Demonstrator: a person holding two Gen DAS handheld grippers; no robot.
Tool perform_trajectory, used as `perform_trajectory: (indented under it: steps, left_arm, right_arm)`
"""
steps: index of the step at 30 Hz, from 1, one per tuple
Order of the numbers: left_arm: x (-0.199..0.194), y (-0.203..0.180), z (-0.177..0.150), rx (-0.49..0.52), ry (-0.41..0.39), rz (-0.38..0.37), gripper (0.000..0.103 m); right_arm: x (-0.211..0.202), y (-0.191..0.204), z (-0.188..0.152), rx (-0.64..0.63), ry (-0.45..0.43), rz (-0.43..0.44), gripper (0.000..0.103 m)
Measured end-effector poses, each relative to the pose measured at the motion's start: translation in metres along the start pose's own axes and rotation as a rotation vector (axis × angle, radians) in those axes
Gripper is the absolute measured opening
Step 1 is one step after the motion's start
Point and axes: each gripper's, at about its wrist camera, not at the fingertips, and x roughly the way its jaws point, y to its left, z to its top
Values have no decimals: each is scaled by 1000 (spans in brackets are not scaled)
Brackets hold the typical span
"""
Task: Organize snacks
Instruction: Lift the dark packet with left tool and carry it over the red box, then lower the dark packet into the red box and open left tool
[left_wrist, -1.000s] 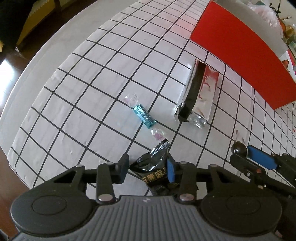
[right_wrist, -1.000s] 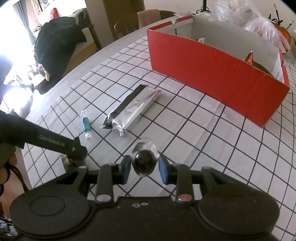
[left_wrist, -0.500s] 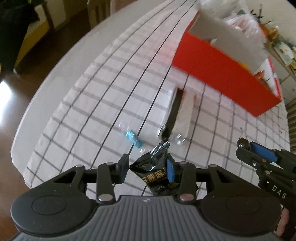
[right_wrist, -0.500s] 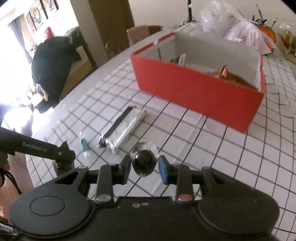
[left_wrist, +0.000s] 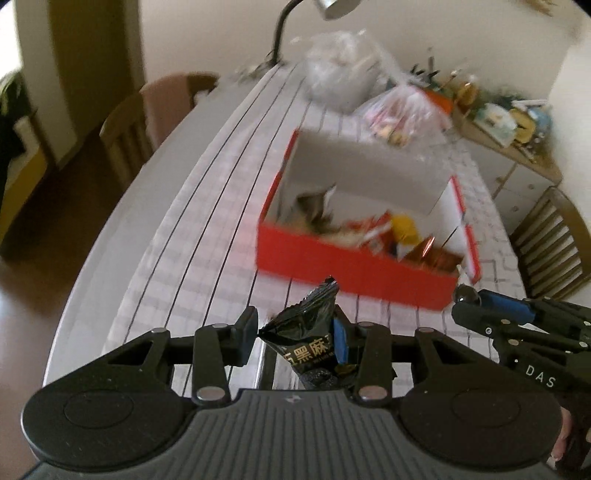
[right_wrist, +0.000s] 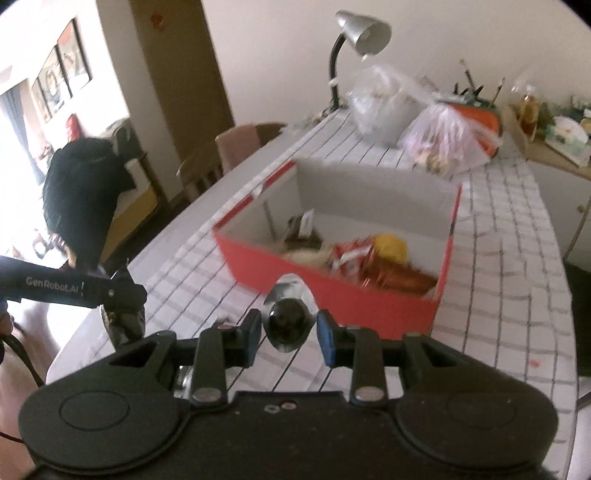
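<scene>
Your left gripper (left_wrist: 295, 330) is clenched on a black snack sachet (left_wrist: 308, 330) with gold lettering. The blue pad presses its right side, the dark pad meets its left corner, and the crimped top pokes up past the fingertips. Your right gripper (right_wrist: 290, 326) grasps a round dark candy in a clear wrapper (right_wrist: 288, 319). The candy sits between the two pads and the twisted wrapper end fans out ahead of them.

The red cardboard box (left_wrist: 351, 271) lies ahead of both sets of jaws, beyond the fingertips, open at the top. It already holds a heap of snacks, with a yellow item (right_wrist: 391, 245) and orange-red packets (right_wrist: 351, 253) towards its right end. The near red wall stands between your jaws and the inside.

Here is what could go wrong. The sachet looks caught mostly by one side, so a quick swing could let it twist and slide out onto the checked tablecloth (right_wrist: 498, 258) short of the box. The candy is round and its wrapper slick, so it could squirt free if you loosen even slightly before you are over the opening. Your two grippers sit close together, the right one just beside the left jaws, and they could knock each other over the box. Coming in low risks clipping the near wall and shoving the box away.
</scene>
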Motion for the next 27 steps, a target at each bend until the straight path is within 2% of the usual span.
perform_trajectory:
  steps: [8,17,20,24,27]
  left_arm:
    - [20,-15,62,121,-79,-41,40]
    - [66,-34,113,241,-90,-85,37]
    - [86,-39,124,267,-71,-116,34]
    - [119,-41,131,288,-15,-111,33]
    - [141,-37,128,295,23,-96,33]
  right_arm:
    - [4,-17,45,34,-51,-80,31]
    - [41,-33,84,73,-26,-197,32]
    - [58,-41,90,84,-5,-235,32]
    - [83,-52,93,104,40,-281,32]
    - [102,-60,90,124,78,-284,32]
